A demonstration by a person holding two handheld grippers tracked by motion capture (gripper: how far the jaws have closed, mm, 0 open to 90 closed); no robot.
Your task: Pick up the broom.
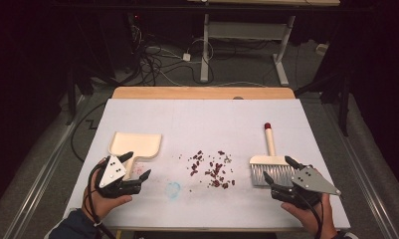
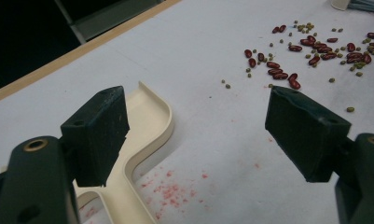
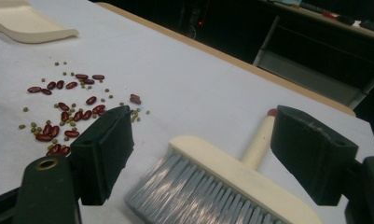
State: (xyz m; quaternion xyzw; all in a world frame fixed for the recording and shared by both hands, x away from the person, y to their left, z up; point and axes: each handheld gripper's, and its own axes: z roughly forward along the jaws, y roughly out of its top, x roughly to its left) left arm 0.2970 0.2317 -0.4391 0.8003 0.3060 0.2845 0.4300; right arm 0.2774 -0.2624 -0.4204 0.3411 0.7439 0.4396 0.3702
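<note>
A cream dustpan (image 1: 135,144) lies at the table's left, its handle pointing toward me. My left gripper (image 1: 137,165) is open over that handle. In the left gripper view the dustpan (image 2: 149,126) runs close under one jaw of the open left gripper (image 2: 198,107). A brush (image 1: 271,162) with a cream back, grey bristles and a red-tipped handle lies at the right. My right gripper (image 1: 278,168) is open at its bristle end, and the brush (image 3: 222,177) head sits low between the right gripper's (image 3: 205,116) spread jaws. Red and small green beans (image 1: 212,169) are scattered mid-table.
The table is covered by a white sheet (image 1: 202,119) with a wooden edge at the far side. A faint blue smudge (image 1: 173,189) marks the sheet near the front. Pink stains (image 2: 170,191) lie beside the dustpan handle. Desk legs and cables stand on the floor beyond.
</note>
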